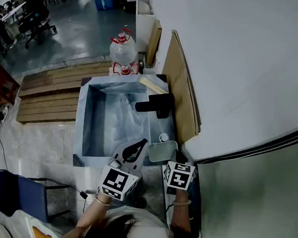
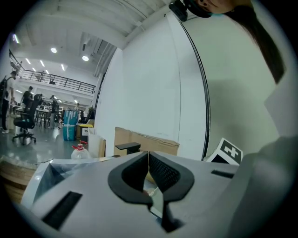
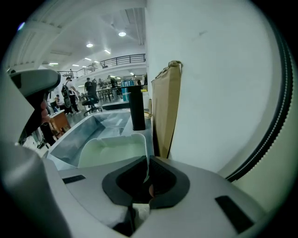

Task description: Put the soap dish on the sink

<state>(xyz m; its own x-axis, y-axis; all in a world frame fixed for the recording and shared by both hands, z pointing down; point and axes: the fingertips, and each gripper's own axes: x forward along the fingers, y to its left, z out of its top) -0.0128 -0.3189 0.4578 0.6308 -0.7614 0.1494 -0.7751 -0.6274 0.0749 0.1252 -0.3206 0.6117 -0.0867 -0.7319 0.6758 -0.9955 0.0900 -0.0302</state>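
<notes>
The soap dish is a pale green rectangular tray; it sits at the near right corner of the steel sink, by its right ledge. My right gripper is shut on the dish's near rim. In the right gripper view the dish stretches ahead of the right gripper, with the thin rim pinched between the jaws. Whether the dish touches the ledge is not visible. My left gripper hovers over the sink's near edge, left of the dish; in its own view the left gripper is shut on nothing.
A black faucet stands on the sink's right ledge, beyond the dish, with a small white knob between them. Cardboard sheets lean on the white wall to the right. A water bottle stands behind the sink, wooden boards lie left.
</notes>
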